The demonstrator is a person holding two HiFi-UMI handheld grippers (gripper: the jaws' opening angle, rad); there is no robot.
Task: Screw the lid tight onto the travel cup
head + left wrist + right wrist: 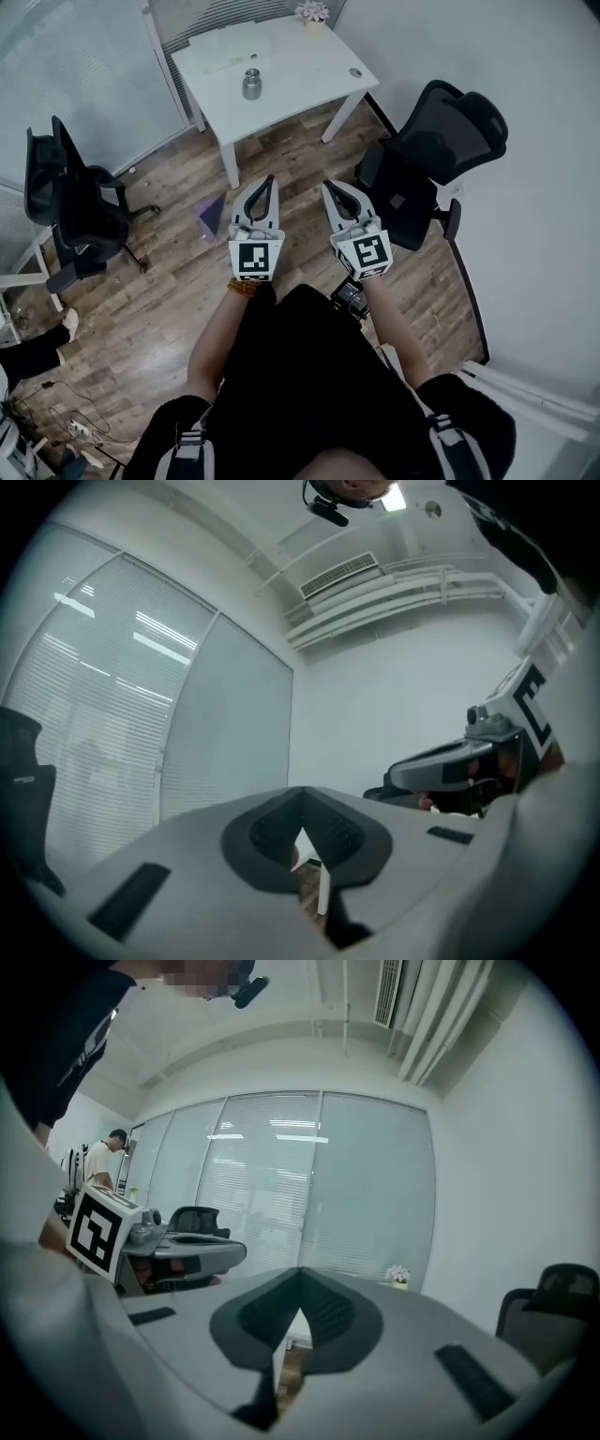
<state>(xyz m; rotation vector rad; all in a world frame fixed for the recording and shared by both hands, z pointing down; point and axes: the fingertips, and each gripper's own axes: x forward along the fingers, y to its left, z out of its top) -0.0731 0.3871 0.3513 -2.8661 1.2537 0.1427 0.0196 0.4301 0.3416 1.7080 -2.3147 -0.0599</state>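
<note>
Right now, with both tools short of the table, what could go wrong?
The left tool and right tool are shut and empty; arriving like that could knock the travel cup over. The purple object on the floor lies near the walking line: a possible trip. The black chair sits close on the right: possible snag.

Cool, even ceiling light, soft shadows, strong fisheye bending with dark corners, and close foregrounds blurred.
</note>
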